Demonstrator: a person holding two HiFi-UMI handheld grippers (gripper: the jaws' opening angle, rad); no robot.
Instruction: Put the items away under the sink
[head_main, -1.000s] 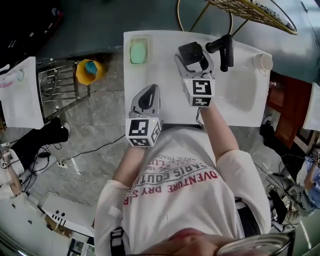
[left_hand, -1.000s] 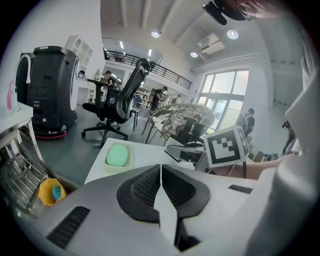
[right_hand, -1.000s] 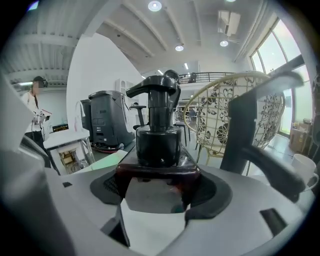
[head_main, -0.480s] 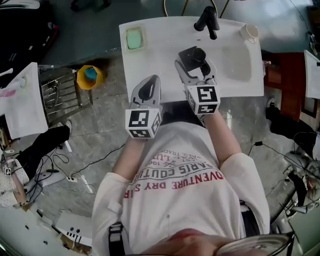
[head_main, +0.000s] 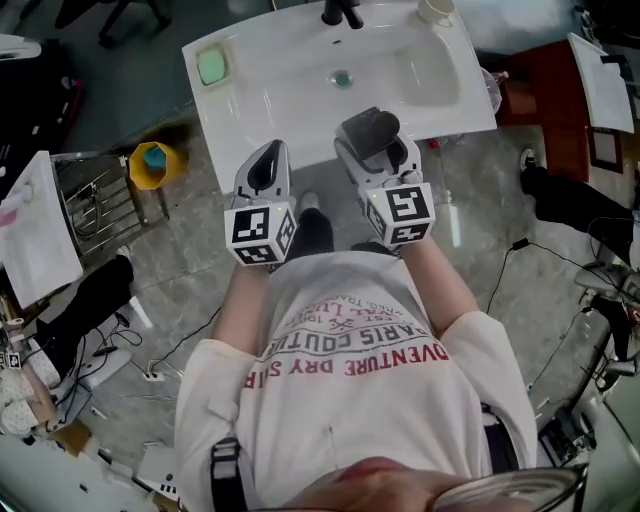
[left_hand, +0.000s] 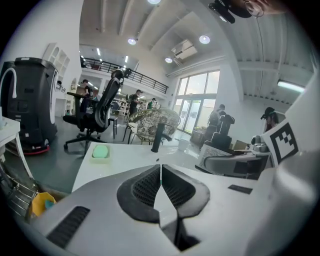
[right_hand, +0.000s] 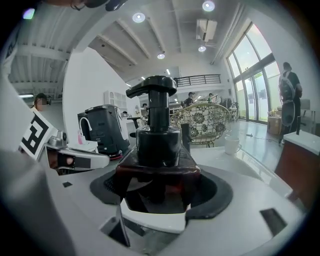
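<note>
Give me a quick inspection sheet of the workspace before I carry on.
Surface: white sink top with basin.
Job's things: dark pump bottle, in the right gripper.
Clutter: green soap, white cup, black faucet.
Grippers: left gripper shut, empty; right gripper shut on pump bottle.
Cables: loose cables on floor, left.
Surroundings: yellow bucket, wire rack, office chair.

Open-plan office or lab hall, free-standing white washbasin (head_main: 300, 90) on a grey stone floor (head_main: 480, 200), black office chair (left_hand: 97, 112), mezzanine railing (left_hand: 135, 80), tall windows (left_hand: 197, 102), ceiling downlights (left_hand: 204, 39), ceiling air unit (left_hand: 182, 50), people (left_hand: 220, 117) standing about.
</note>
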